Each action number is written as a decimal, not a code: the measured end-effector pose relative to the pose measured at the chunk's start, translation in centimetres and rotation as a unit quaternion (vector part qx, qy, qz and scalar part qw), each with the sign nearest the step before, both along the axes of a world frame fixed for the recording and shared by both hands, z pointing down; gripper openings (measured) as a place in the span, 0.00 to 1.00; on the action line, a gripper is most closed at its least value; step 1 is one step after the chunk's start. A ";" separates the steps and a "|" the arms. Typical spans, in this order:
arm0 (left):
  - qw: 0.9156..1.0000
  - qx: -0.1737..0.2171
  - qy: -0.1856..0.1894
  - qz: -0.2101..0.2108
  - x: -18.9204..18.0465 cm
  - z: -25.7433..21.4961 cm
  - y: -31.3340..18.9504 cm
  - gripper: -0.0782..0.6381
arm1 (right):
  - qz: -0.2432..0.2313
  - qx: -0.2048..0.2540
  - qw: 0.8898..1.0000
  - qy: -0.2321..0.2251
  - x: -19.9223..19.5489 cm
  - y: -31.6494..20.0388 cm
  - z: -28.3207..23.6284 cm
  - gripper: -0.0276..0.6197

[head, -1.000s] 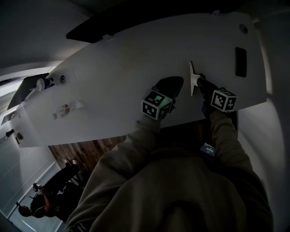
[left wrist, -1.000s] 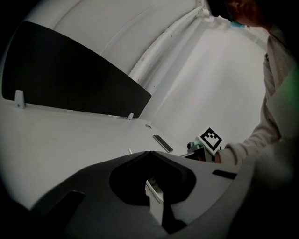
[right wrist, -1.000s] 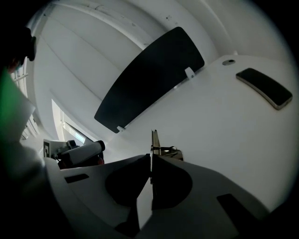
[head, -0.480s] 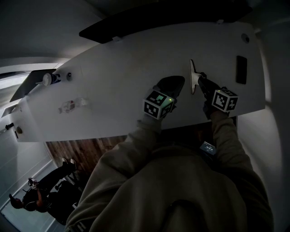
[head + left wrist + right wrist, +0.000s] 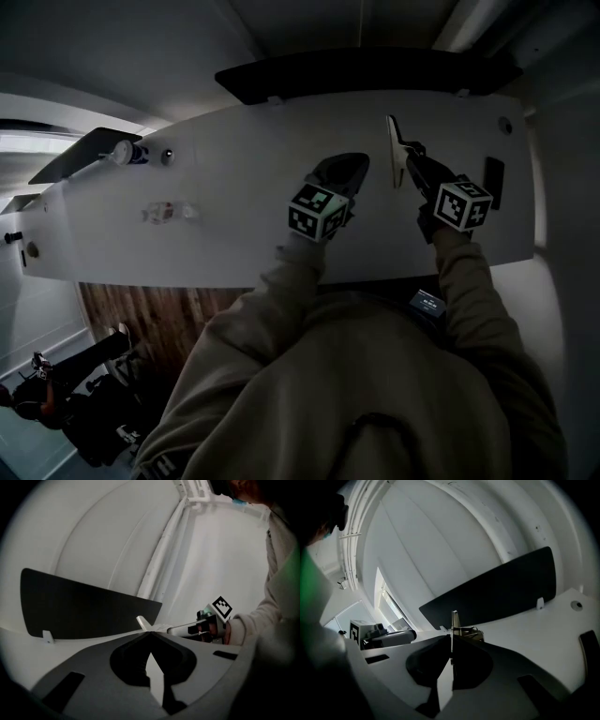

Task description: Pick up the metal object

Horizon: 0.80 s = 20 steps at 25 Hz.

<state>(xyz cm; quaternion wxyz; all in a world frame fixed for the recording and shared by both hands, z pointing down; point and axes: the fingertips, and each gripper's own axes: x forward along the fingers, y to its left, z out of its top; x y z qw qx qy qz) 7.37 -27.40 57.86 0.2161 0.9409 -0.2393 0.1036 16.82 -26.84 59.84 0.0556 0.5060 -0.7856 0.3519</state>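
Note:
The metal object (image 5: 394, 150) is a thin flat plate with a small fitting on one side, standing on edge over the white table (image 5: 234, 187). My right gripper (image 5: 410, 155) is shut on its near end. In the right gripper view the metal object (image 5: 453, 620) rises straight up from between the closed jaws of the right gripper (image 5: 451, 638). I cannot tell whether it touches the table. My left gripper (image 5: 345, 169) sits just left of it, shut and holding nothing. In the left gripper view the left gripper (image 5: 149, 632) has its tips together, with the plate's end (image 5: 142, 622) just beyond them.
A long black panel (image 5: 375, 70) stands along the table's far edge. A black rectangular slot (image 5: 494, 178) lies right of my right gripper. A small clear item (image 5: 169, 212) and a bottle-like thing (image 5: 127, 152) lie at the far left. A person (image 5: 37, 398) is on the floor, lower left.
The head view has swung, so the table sits more level in the frame. Both grippers keep their places relative to each other, and the right one still holds the plate.

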 end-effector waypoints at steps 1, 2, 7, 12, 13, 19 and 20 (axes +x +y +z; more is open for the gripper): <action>1.000 0.005 0.003 -0.011 -0.7 -0.8 -0.7 0.10 | -0.006 0.009 1.000 0.002 -0.5 -0.7 -1.3 0.08; 1.000 0.011 0.006 -0.021 -1.3 -1.6 -1.4 0.10 | -0.011 0.019 1.000 0.004 -0.8 -1.4 -2.5 0.08; 0.997 0.057 0.016 -0.055 -3.8 -6.3 -4.1 0.10 | -0.036 0.072 0.997 0.013 -2.8 -4.4 -8.2 0.08; 0.993 0.095 0.028 -0.067 -6.3 -11.0 -6.1 0.10 | -0.058 0.143 0.988 0.023 -4.9 -6.5 -15.6 0.08; 0.992 0.103 0.031 -0.071 -6.9 -12.0 -6.6 0.10 | -0.061 0.158 0.985 0.022 -5.3 -6.7 -17.1 0.08; 0.984 0.143 0.048 -0.099 -9.4 -18.3 -8.3 0.10 | -0.065 0.217 0.974 0.011 -7.3 -7.1 -24.7 0.08; 0.983 0.147 0.048 -0.101 -9.6 -19.0 -8.5 0.10 | -0.068 0.224 0.972 0.011 -7.7 -7.2 -25.7 0.08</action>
